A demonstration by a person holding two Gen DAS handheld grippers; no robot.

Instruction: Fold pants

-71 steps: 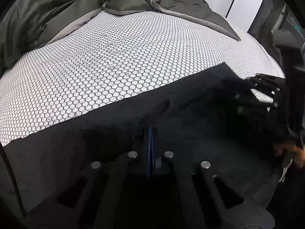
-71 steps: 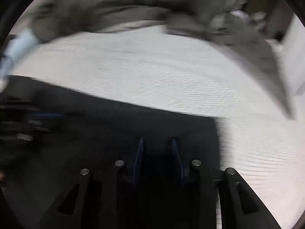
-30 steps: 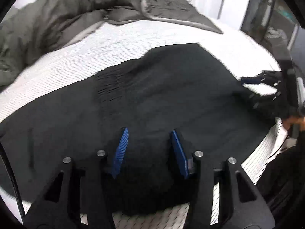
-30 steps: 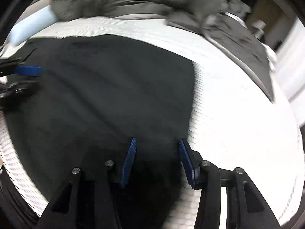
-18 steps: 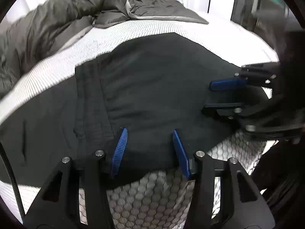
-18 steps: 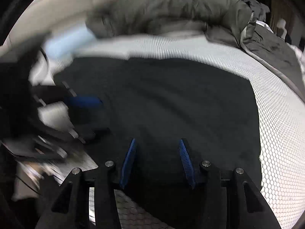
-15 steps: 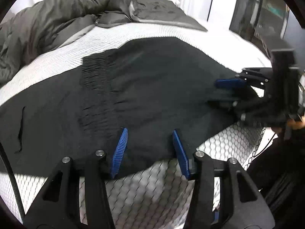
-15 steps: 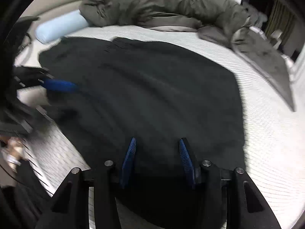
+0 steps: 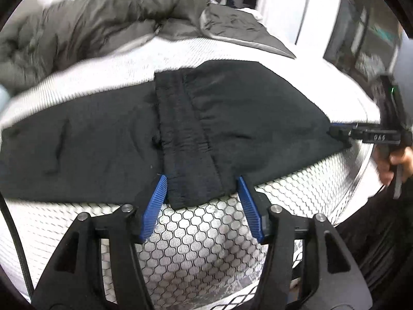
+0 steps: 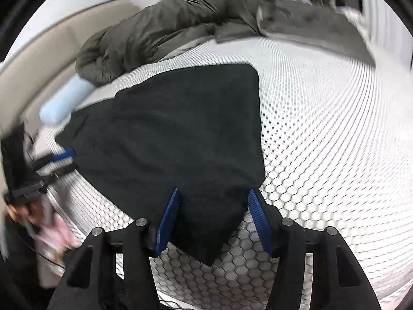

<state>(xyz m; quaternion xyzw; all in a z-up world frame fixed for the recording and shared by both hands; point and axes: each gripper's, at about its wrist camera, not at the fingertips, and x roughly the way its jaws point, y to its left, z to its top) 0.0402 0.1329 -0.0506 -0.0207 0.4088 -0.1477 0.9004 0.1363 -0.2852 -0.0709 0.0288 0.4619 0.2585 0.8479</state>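
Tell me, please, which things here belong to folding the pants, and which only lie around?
Belong to the job:
- black pants
- left gripper
- right gripper
- patterned bed sheet, the work surface

Only lying around:
- grey-green duvet
- light blue bolster

Black pants (image 9: pixel 232 118) lying flat on bed, folded over so ribbed elastic waistband (image 9: pixel 185 139) is running across top layer, near-to-far in left wrist view. Fabric mostly smooth, few shallow creases showing beside waistband. Waistband end reaching near edge of garment. In right wrist view, near corner of pants (image 10: pixel 206 232) tapering to point on white honeycomb-pattern sheet.
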